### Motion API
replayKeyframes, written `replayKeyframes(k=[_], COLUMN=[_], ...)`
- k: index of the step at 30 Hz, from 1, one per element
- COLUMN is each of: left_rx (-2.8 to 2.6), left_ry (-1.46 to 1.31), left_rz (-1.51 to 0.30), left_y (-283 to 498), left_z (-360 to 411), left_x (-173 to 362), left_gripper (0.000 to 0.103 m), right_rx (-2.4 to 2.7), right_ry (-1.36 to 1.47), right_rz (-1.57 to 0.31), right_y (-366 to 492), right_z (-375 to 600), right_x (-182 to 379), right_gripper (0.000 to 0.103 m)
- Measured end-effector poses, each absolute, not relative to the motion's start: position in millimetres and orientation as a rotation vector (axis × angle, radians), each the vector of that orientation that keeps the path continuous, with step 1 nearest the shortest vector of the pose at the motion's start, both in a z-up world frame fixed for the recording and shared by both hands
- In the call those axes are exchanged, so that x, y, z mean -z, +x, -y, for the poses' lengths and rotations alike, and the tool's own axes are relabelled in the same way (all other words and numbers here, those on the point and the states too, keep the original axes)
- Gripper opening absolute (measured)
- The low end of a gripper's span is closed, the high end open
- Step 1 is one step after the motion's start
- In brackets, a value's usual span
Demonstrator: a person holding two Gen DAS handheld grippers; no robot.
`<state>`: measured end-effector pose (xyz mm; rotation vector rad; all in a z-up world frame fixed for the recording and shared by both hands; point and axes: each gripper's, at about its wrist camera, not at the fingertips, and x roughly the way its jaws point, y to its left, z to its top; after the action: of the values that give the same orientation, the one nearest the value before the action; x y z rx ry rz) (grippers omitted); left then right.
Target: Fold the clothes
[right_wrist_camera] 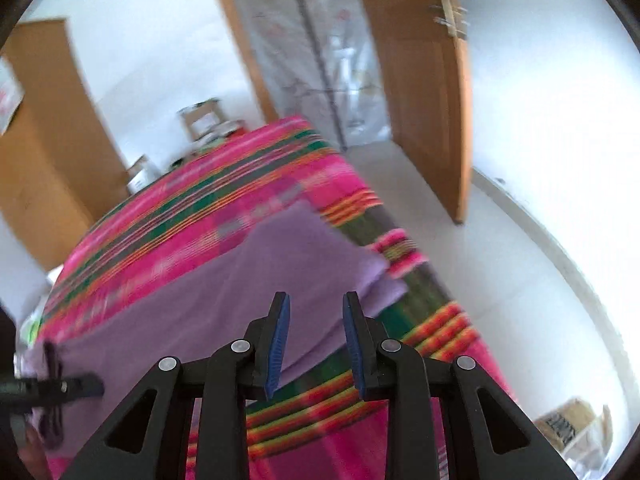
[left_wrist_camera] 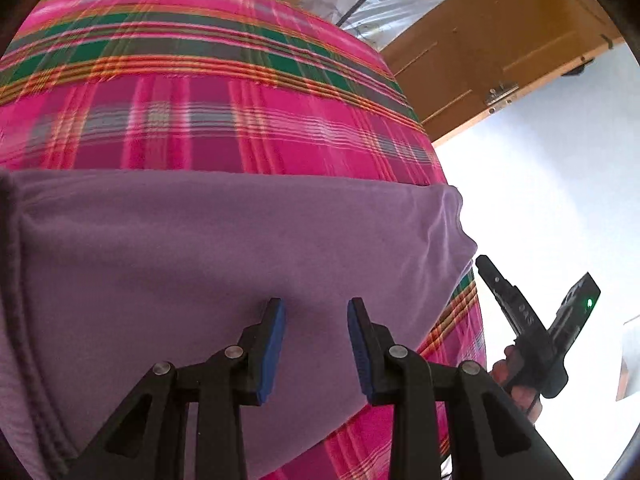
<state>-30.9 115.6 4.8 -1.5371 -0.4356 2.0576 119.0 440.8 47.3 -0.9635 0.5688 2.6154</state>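
A purple garment lies folded flat on a bed with a pink plaid cover; a thick seamed edge runs down its left side. My left gripper hovers over the garment's near part, its blue pads apart and nothing between them. At the right, off the bed's edge, a hand holds my right gripper. In the right wrist view the right gripper is open above the garment near its right corner. The left gripper shows blurred at the far left, beside a dark purple cord.
An open wooden door and a doorway hung with clear plastic sheeting stand beyond the bed. A wooden cabinet is at the left. Boxes sit past the bed's far end, and a cardboard box is on the white floor.
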Motion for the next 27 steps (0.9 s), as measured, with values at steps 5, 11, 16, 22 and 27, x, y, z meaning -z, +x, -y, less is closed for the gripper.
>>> replayKeyframes(k=[5,11,16,22,27], left_rx=[-2.058,-2.032,-2.032,-2.032,-2.019], left_ry=[-1.533,-1.532,-1.534,-1.537,-1.544], left_rz=[0.375,0.356,0.362,0.362,0.375], left_y=[-35.4,-43.5,-47.1,-48.3,-48.8], left_z=[-128.8,-142.6,-147.3,-148.9,-146.9], left_x=[-6.6,-5.3,-4.7,-4.3,-4.1], left_gripper=[0.033,0.038,0.039,0.039,0.039], right_rx=[-2.571,-2.553,-2.552,-2.595,-2.590], right_ry=[-0.970,-0.988,-0.969,-0.912,-0.885], right_rz=[-0.645,-0.701,-0.709,-0.650,-0.640], right_y=[114.5,100.7,97.3,103.0,112.0], right_z=[-460.4,-473.7,-473.1,-466.7,-465.0], right_x=[-41.5,-38.5,-35.8,-44.3,-49.2], right_gripper=[0.028,0.028,0.021,0.005,0.005])
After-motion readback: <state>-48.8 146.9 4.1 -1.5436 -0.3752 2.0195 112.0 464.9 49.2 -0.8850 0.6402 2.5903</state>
